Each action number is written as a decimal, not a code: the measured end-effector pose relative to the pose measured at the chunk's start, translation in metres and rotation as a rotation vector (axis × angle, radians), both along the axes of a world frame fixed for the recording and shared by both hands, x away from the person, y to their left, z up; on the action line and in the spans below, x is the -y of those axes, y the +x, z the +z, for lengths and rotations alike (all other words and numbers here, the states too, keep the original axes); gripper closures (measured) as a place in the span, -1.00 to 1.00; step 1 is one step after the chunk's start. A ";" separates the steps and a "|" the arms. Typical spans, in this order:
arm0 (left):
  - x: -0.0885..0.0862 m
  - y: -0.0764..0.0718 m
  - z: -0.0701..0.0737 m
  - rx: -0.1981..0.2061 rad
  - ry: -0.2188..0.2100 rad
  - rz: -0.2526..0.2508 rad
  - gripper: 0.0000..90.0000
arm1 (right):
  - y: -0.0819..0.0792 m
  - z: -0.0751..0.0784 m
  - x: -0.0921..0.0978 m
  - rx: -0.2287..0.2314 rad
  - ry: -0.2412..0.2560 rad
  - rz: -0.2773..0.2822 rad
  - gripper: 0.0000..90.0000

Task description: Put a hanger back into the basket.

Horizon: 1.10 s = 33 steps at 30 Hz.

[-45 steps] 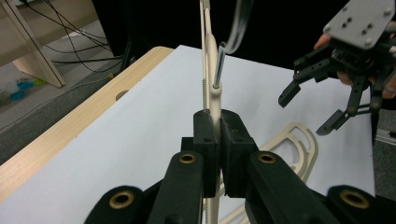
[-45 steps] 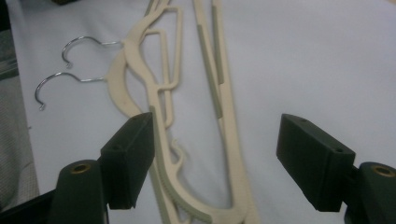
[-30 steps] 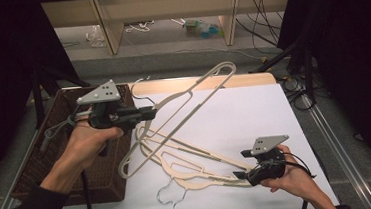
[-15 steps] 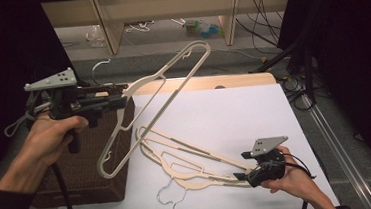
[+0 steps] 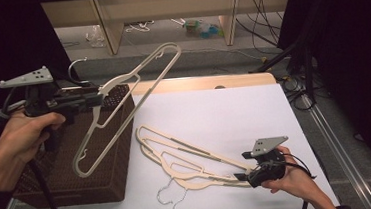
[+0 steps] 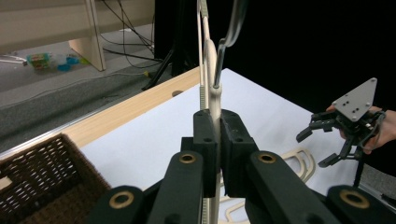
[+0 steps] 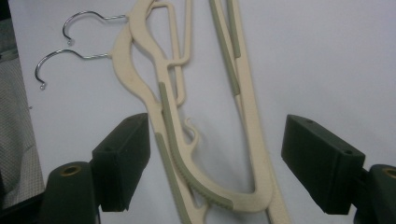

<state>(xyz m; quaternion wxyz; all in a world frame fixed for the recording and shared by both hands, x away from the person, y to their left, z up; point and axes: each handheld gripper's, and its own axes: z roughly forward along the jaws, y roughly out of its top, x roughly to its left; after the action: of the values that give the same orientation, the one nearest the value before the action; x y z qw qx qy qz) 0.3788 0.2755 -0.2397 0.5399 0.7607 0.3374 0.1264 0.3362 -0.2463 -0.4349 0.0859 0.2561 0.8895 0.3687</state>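
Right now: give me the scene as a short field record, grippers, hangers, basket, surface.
left gripper: shut on the lifted hanger, near its neck, held in the air above the basket
right gripper: open, jaws either side of the hangers on the table
lifted hanger: cream, tilted, metal hook up
hangers on the table: two, overlapping, cream, hooks toward the near edge
basket: dark wicker, at the table's left
table: white sheet over wood

I see cream hangers (image 5: 192,156) with grey-green grip strips and silver hooks on a white table sheet (image 5: 234,115), beside a dark brown woven basket (image 5: 79,178) and black grippers (image 5: 90,101).
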 end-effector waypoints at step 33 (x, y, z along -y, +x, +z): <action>-0.101 0.013 -0.063 -0.088 0.061 0.206 0.91 | 0.001 -0.004 0.000 -0.018 -0.006 0.009 -0.47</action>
<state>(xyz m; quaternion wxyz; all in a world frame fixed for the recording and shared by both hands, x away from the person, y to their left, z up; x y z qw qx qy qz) 0.3915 0.3768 -0.3027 0.4854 0.7429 0.4331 0.1578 0.3368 -0.2461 -0.4388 0.0769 0.2551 0.8925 0.3638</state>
